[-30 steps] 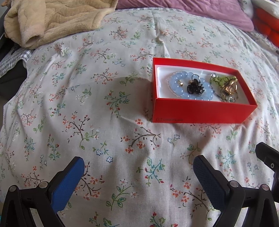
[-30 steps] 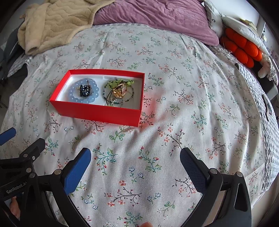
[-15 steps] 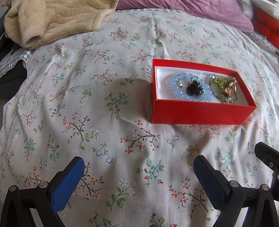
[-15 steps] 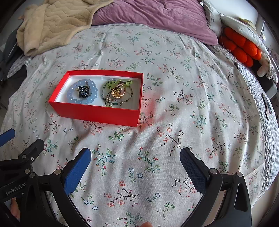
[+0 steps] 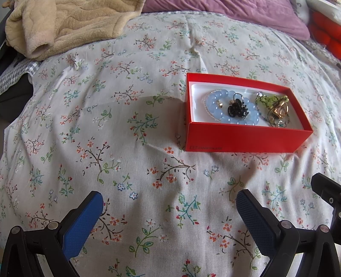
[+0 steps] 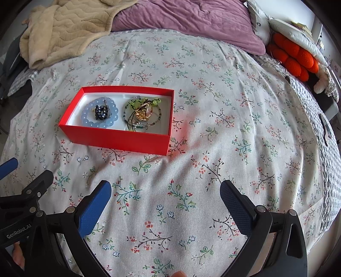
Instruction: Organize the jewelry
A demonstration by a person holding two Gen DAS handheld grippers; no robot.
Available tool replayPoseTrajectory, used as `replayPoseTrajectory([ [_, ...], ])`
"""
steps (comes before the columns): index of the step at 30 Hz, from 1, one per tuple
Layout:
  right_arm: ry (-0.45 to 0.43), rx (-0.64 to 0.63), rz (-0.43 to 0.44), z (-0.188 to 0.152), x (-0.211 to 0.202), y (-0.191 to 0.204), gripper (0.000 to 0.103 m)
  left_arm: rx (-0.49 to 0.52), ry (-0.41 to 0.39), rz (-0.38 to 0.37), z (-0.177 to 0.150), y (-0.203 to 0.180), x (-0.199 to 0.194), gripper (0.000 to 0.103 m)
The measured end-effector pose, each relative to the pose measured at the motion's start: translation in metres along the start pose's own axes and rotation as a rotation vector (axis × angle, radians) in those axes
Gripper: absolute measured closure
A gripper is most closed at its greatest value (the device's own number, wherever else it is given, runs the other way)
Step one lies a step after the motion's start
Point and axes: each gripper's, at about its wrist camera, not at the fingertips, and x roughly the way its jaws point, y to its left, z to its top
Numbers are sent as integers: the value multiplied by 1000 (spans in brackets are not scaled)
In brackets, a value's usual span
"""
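Note:
A red box [image 5: 245,139] [image 6: 119,138] sits on the floral bedspread. Inside lie a blue bead bracelet [image 5: 219,101] [image 6: 89,122], a black piece [image 5: 235,108] [image 6: 101,112] within it, a gold ring [image 5: 280,109] [image 6: 143,111] and a green beaded piece [image 5: 268,100] [image 6: 152,101]. My left gripper [image 5: 169,199] is open and empty, hovering over the bedspread short of the box. My right gripper [image 6: 165,190] is open and empty, near and right of the box.
A beige blanket [image 6: 68,27] lies at the far left, a purple pillow [image 6: 191,19] at the head, and an orange plush [image 6: 295,55] at the far right. The bed edge drops off on the right [image 6: 328,170].
Both views have shifted slightly; the box sits a little lower in the left wrist view and a little left in the right wrist view. Both grippers stay open.

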Motion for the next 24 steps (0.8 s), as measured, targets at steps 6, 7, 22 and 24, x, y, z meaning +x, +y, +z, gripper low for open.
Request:
replayPoseTrajectory([
  [6,-3,4,-4,1,0,-1,0,-4,-3,0,2,-1,-3,1],
  [7,-3,7,-6,0,-1,-1,0,-4,-2,-2,2,0,-3,1],
  [22,-6,16,-13,0,-2,0,0,5,1,-9,0,-4,-4,1],
  [24,-6,15,-13,0,-2,0,0,4,-1,-8,0,-4,-4,1],
])
